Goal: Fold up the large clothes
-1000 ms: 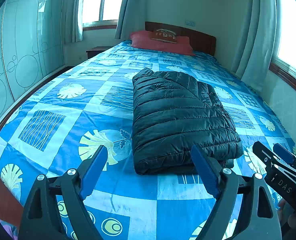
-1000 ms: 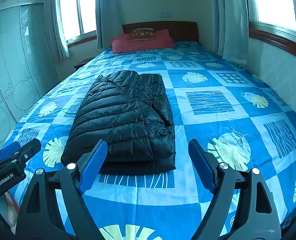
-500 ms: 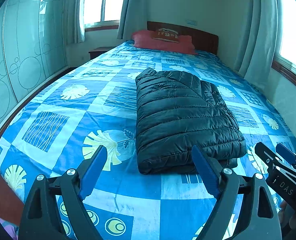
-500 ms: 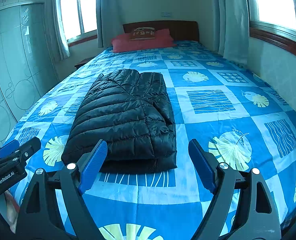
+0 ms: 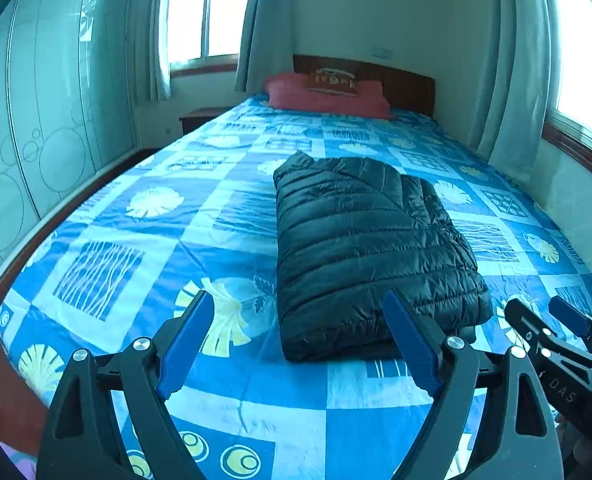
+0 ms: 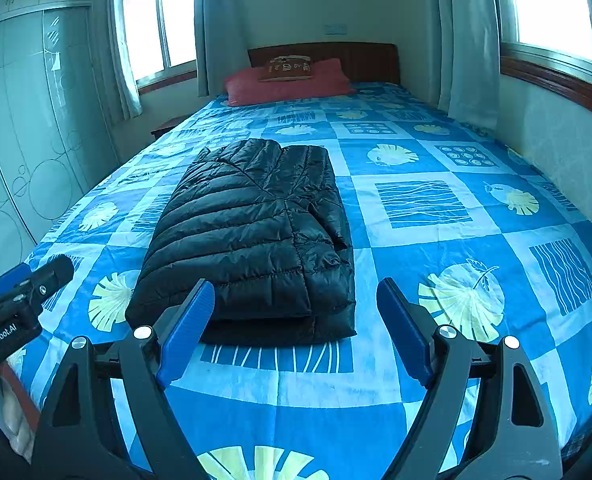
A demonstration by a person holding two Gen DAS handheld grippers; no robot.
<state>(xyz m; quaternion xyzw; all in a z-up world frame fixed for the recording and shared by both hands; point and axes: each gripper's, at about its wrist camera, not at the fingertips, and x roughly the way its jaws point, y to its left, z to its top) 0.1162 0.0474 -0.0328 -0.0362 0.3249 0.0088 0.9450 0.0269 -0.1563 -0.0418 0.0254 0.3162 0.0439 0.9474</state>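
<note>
The room is filled by a bed [image 5: 232, 360] spread with a blue sheet printed with pale leaves and squares. A red pillow [image 5: 328, 98] is laid across its far end against the dark wooden headboard [image 6: 372, 62], and a small brown cushion [image 6: 290, 68] is set on top of the pillow. A black quilted puffer jacket [image 5: 368, 248] is seen folded into a thick oblong in the middle of the near half of the bed. Its long axis is run along the bed's length, one short end turned to the headboard and the stacked layers of the other turned to the cameras. The left gripper [image 5: 298, 340] is held released above the near edge of the sheet, nothing between its blue pads. The right gripper [image 6: 296, 326] is likewise spread wide and unloaded, just short of the jacket's near end.
</note>
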